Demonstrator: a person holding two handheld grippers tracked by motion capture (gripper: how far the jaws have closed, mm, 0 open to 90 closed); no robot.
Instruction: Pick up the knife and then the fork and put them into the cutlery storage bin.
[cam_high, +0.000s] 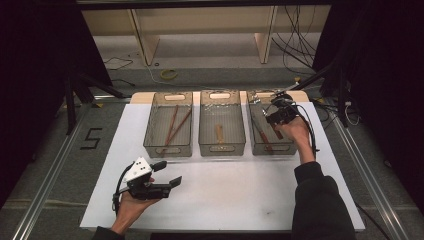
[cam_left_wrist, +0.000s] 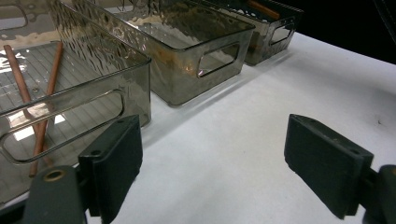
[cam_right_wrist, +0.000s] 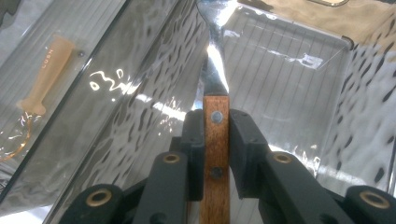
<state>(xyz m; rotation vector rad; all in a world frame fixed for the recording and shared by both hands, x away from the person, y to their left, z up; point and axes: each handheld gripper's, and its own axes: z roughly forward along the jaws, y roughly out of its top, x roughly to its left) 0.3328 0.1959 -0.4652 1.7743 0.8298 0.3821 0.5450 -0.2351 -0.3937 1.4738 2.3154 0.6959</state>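
Your right gripper (cam_right_wrist: 216, 140) clamps the wood-handled steel utensil (cam_right_wrist: 216, 154) inside the right smoky clear plastic bin (cam_high: 256, 145) — unreleased yet — while your left gripper (cam_left_wrist: 212, 172) gapes wide, empty.

This looks like a lab set up for recording. A white rectangular tabletop (cam_high: 225, 200) stands between black curtains (cam_high: 35, 75) on a grey floor, with loose black cables (cam_high: 295, 45) trailing at the far right, metal floor rails (cam_high: 45, 170) at the left, and a black tape numeral (cam_high: 91, 138) nearby.
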